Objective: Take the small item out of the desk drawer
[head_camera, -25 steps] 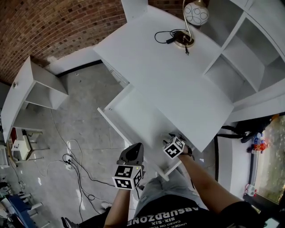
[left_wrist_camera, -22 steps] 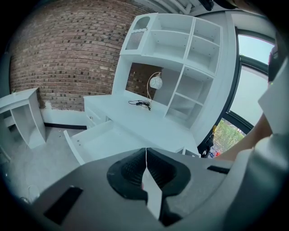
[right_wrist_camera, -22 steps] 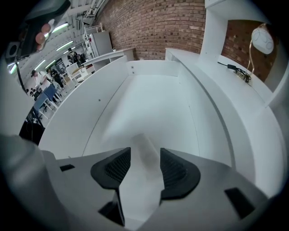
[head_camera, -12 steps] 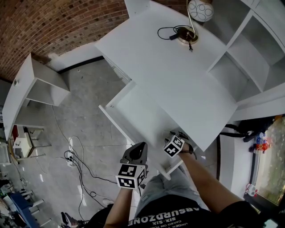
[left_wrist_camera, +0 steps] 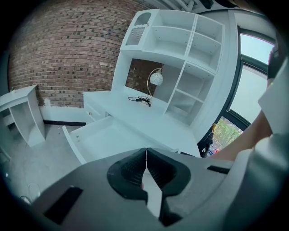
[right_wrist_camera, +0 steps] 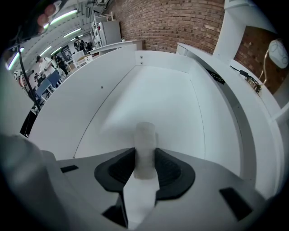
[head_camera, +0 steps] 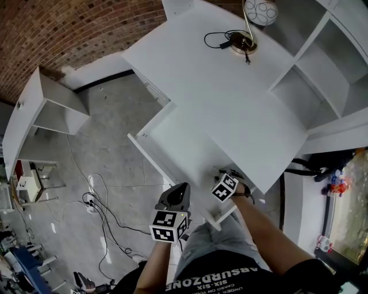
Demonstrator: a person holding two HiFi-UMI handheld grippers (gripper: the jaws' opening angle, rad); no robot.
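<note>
Desk (head_camera: 230,97) centre frame, lamp (head_camera: 260,10) at its upper-right end. Drawer (head_camera: 172,143) open at desk's lower left; 1 item (right_wrist_camera: 145,135) inside. Shelves (head_camera: 322,74) right, cabinet (head_camera: 46,109) left, cables (head_camera: 91,202) on floor (head_camera: 115,132) lower left.

The left gripper (left_wrist_camera: 146,157) is held in front of the body and tilted downward, its jaws pressed together with nothing between them. The right gripper (right_wrist_camera: 145,160), at the end of a bare forearm (head_camera: 265,231) stretched forward, points steeply down. Its jaws have just been closing and press on a small pale cylinder (right_wrist_camera: 145,135).
</note>
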